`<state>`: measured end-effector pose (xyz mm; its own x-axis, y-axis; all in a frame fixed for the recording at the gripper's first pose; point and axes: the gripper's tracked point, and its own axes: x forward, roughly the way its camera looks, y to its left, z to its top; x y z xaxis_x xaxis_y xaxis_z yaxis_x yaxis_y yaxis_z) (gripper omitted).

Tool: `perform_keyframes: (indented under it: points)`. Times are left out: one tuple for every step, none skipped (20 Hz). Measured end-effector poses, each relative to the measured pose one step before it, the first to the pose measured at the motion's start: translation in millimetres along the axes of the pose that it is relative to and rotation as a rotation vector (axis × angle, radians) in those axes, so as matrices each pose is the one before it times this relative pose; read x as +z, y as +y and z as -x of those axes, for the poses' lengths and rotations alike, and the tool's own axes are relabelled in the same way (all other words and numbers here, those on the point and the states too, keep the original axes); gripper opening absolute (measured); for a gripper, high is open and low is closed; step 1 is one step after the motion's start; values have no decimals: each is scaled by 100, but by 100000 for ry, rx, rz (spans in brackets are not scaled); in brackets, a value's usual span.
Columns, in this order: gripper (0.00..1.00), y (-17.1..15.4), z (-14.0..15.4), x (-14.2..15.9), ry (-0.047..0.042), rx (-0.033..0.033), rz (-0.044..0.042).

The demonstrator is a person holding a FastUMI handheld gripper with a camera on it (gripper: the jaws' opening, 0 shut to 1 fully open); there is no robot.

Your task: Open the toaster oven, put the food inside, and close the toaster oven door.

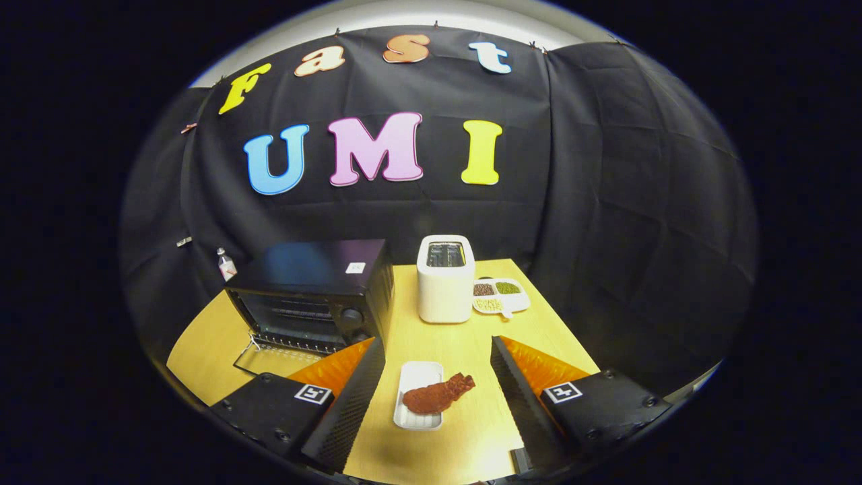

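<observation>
A black toaster oven (pixel 316 289) stands on the wooden table (pixel 465 444), ahead and left of my fingers. Its glass door (pixel 269 357) hangs down open, the wire handle nearest me, just beyond my left finger. The food (pixel 436 395), a reddish-brown piece, lies on a small white tray (pixel 417 374) and overhangs the tray's right side. My gripper (pixel 436 350) is open above the table. The tray and food sit between its two fingers, and neither finger touches them.
A white slot toaster (pixel 444 279) stands beyond the fingers, right of the oven. Beside it lies a white divided dish (pixel 502 296) with brown, green and pale grains. A small bottle (pixel 226 264) stands behind the oven's left corner. The table's right edge runs close to my right finger.
</observation>
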<state>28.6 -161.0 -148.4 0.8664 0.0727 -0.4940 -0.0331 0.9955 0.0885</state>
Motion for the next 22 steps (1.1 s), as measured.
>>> perform_keyframes:
  points:
    - [98,-687,-594,-575,2195,1129,-1311]
    - [98,-613,-810,-505,2295,1407,-1710]
    - [98,-492,-922,-733,2756,1299,-1931]
    - [98,-419,-984,-981,3893,1282,-2621]
    - [100,-451,-986,-933,3693,1519,-3099]
    - [100,-284,-945,-750,4062,1720,-3553]
    - [100,-276,-1165,-735,3353,1445,-2977]
    - [100,-343,-1028,-762,2739,916,-2193]
    - [100,-379,-850,-710,2803,1004,-1559]
    - [100,-458,-809,-739,2533,511,-645]
    - [97,-486,-758,-685,2545,424,-375]
    - [97,-195,-965,-606,3011,868,-677]
    - [97,-185,-621,-322,2466,993,-1108]
    - [97,-131,-810,-200,2168,1310,-1738]
    - [96,-93,-801,-299,1590,1003,-1994]
    - [92,-152,-655,-74,899,72,-2292]
    - [82,207,-557,-129,1003,1123,-2534]
    - [79,136,-344,-211,1874,1249,-2238]
    - [73,-159,-305,-425,1976,394,-1767]
    - [68,-94,-82,-260,1521,192,-1371]
    - [63,31,-183,13,314,730,-2583]
    - [58,56,-102,-118,1680,306,-1681]
